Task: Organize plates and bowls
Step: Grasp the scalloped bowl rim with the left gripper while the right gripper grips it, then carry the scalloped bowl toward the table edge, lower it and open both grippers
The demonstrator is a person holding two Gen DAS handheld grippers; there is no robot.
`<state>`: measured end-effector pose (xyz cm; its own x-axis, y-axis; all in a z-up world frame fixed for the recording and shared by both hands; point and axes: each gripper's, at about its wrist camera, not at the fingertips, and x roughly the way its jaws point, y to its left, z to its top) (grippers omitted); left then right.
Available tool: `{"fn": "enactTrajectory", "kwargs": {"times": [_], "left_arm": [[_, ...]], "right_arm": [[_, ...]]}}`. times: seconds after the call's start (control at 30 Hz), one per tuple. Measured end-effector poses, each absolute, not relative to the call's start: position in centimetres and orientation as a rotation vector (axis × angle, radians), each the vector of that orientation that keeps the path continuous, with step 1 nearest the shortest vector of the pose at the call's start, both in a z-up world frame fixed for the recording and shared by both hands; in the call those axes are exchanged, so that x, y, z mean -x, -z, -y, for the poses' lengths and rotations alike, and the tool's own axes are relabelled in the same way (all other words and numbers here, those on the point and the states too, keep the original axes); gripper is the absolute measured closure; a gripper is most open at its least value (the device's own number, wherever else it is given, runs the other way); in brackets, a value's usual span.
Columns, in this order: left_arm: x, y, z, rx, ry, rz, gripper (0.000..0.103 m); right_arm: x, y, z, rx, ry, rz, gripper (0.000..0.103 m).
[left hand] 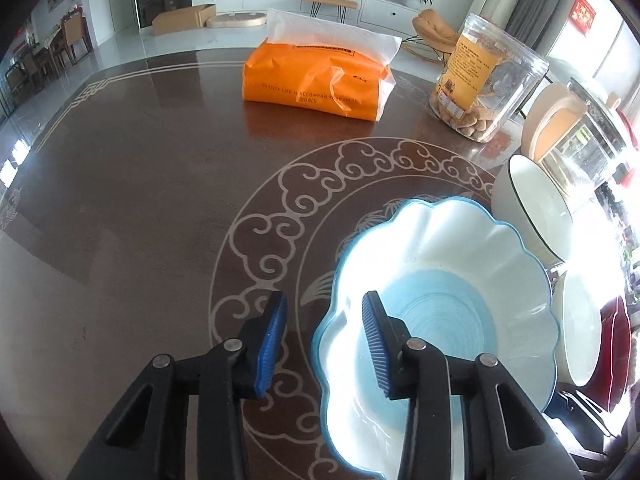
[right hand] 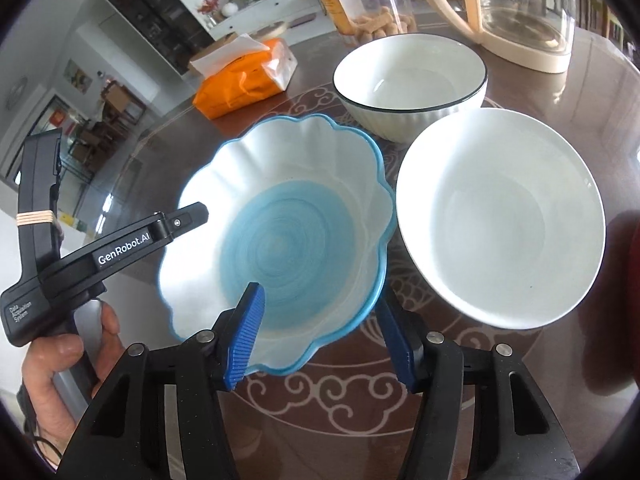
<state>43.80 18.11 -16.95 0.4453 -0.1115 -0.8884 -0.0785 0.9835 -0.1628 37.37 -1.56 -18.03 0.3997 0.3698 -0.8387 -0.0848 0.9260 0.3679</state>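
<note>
The scalloped blue-rimmed bowl [right hand: 280, 236] is the landmark, sitting on the dark patterned table [left hand: 140, 208]. Nearest, the right gripper [right hand: 320, 336] straddles its near rim, one blue pad inside and one outside, a gap showing on both sides, so it is not yet clamped. The left gripper [left hand: 325, 344] straddles the opposite rim the same way, one pad over the bowl's wall and one over the table; its jaws also stand apart from the ceramic. Judging by this, the step is a two-sided lift of this bowl. To do it well, each gripper should settle lower so the pads bite the wall below the flared lip, then close evenly and rise together. Just right of the bowl stands a plain white bowl [right hand: 500, 216], and beyond both a dark-rimmed white bowl [right hand: 412, 84]; farther off lie an orange tissue pack [left hand: 316, 76] and a clear snack jar [left hand: 484, 80].
</note>
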Motion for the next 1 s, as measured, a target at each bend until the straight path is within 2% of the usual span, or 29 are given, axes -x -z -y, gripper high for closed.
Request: {"fn": "enactTrajectory", "kwargs": {"times": [0.13, 0.2, 0.37, 0.6, 0.8, 1.0], "left_arm": [[-43.7, 17.5, -17.7, 0.184, 0.045, -1.107, 0.081], [-43.5, 17.5, -17.5, 0.171, 0.046, -1.096, 0.083], [-42.4, 17.2, -18.2, 0.226, 0.040, -1.097, 0.087], [-36.5, 15.6, -17.7, 0.221, 0.037, -1.064, 0.087], [-29.4, 14.4, -15.8, 0.213, 0.034, -1.018, 0.087], [-23.9, 15.9, -12.2, 0.258, 0.053, -1.023, 0.087]], "right_arm": [[-37.6, 18.5, 1.4, -0.264, -0.267, -1.140, 0.053], [-37.6, 18.7, 1.6, -0.244, -0.245, -1.143, 0.067], [-37.6, 18.3, 1.2, -0.171, -0.252, -1.155, 0.069], [-35.9, 18.1, 2.3, -0.162, -0.292, -1.164, 0.075], [-31.5, 17.5, 3.4, -0.116, -0.357, -1.189, 0.075], [-26.7, 16.9, 6.8, -0.041, -0.358, -1.185, 0.075]]}}
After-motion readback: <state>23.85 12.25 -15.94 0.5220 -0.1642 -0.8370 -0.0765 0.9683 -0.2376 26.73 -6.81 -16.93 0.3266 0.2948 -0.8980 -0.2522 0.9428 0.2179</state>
